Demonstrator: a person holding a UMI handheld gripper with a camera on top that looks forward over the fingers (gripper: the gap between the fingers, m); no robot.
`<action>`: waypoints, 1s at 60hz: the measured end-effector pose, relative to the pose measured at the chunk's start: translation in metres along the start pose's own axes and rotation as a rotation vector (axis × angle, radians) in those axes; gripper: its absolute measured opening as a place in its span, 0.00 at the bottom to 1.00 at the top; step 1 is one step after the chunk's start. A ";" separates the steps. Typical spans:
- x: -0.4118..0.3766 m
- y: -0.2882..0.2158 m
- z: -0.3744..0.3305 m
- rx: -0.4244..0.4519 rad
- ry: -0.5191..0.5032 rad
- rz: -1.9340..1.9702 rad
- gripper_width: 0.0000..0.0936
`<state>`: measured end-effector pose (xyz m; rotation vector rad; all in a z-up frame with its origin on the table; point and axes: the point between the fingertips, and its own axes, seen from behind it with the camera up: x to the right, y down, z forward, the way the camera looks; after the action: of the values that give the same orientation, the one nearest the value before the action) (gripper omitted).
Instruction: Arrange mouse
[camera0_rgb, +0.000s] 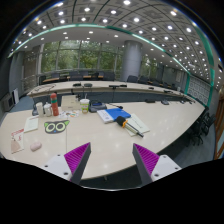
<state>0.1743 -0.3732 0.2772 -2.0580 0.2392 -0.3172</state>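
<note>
Gripper view looks across a long white bench (150, 125) in a large office lit by rows of ceiling lights, with wide windows along the far wall. The gripper (110, 160) hangs above the near edge of the bench, its two fingers spread wide apart with nothing between them; the purple pads (77, 155) face inward on each side.

Well beyond the left finger, a small pale object (36, 146) lies on the bench near that end; it may be the mouse, though it is too small to tell for certain. Just beside it lies a white sheet or packet (16, 143). Further back sit two rings of tape (53, 127), side by side, next to another white sheet (31, 124). Behind those stands a cluster of bottles and small containers (47, 105), one with a red part; their contents cannot be made out, and no label or writing can be read anywhere.

Ahead of the fingers, near the middle of the bench, a blue object (120, 114) rests on a spread of white papers (137, 125). Dark office chairs (205, 128) stand along the right side of the bench.
</note>
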 end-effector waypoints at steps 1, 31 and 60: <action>-0.001 0.001 0.000 -0.004 -0.001 0.000 0.91; -0.165 0.137 0.037 -0.133 -0.128 -0.069 0.90; -0.474 0.177 0.103 -0.144 -0.397 -0.052 0.91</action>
<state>-0.2472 -0.2321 0.0154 -2.2214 -0.0356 0.0833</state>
